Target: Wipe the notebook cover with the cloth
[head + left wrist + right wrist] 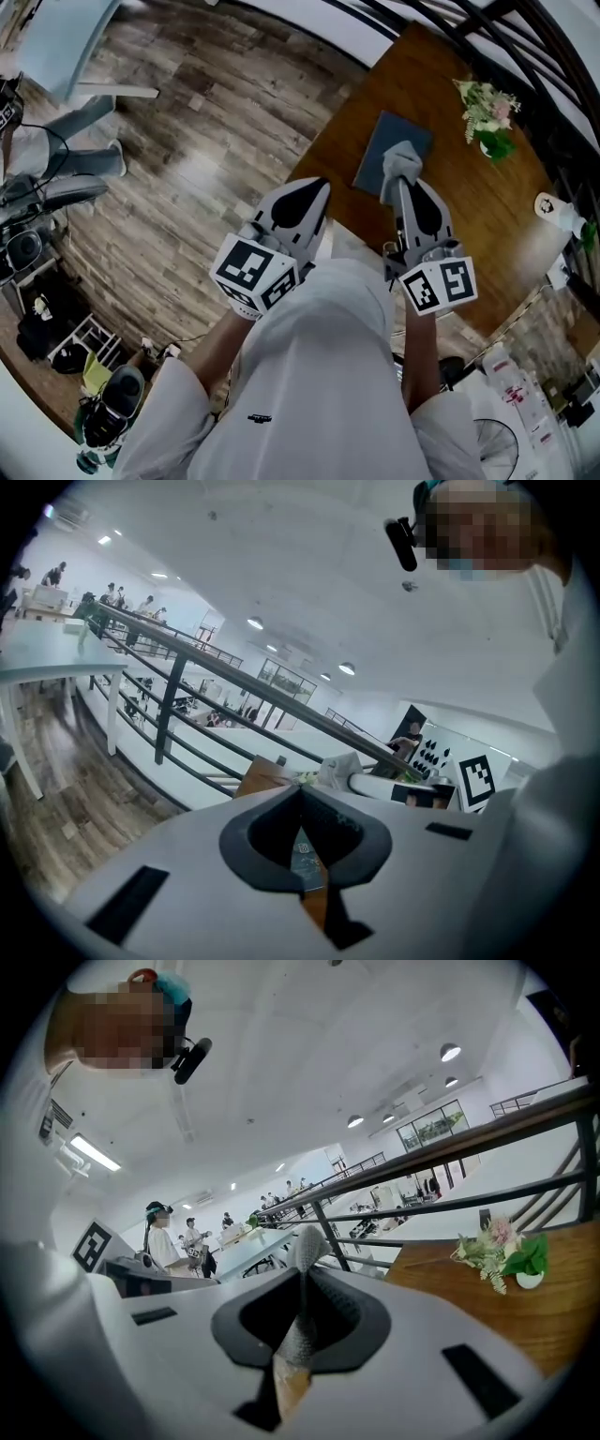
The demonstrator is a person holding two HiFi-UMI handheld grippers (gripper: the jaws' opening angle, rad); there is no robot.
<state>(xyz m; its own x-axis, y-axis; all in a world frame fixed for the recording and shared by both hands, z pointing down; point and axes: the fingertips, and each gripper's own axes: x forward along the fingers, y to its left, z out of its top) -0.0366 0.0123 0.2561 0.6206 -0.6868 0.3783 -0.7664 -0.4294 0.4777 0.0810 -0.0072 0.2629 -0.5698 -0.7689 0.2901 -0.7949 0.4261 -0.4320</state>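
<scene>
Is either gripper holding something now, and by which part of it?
The right gripper holds the grey cloth, pinched at a bunched fold between its fingers. The left gripper is shut on nothing.

The white two-jaw right gripper (300, 1283) has its jaws pressed together on a grey textured cloth (307, 1244). One fold of the cloth pokes out past the tips, and more of it is pinched lower down in the dark recess. To the right of the gripper lies a brown wooden table top (553, 1316). On it, up and right of the gripper, stands a small white vase of pink and cream flowers with green leaves (502, 1252). Behind the gripper runs a dark metal railing (487, 1133). Far off to the gripper's left stand several people, one in a white shirt (161, 1241).
</scene>
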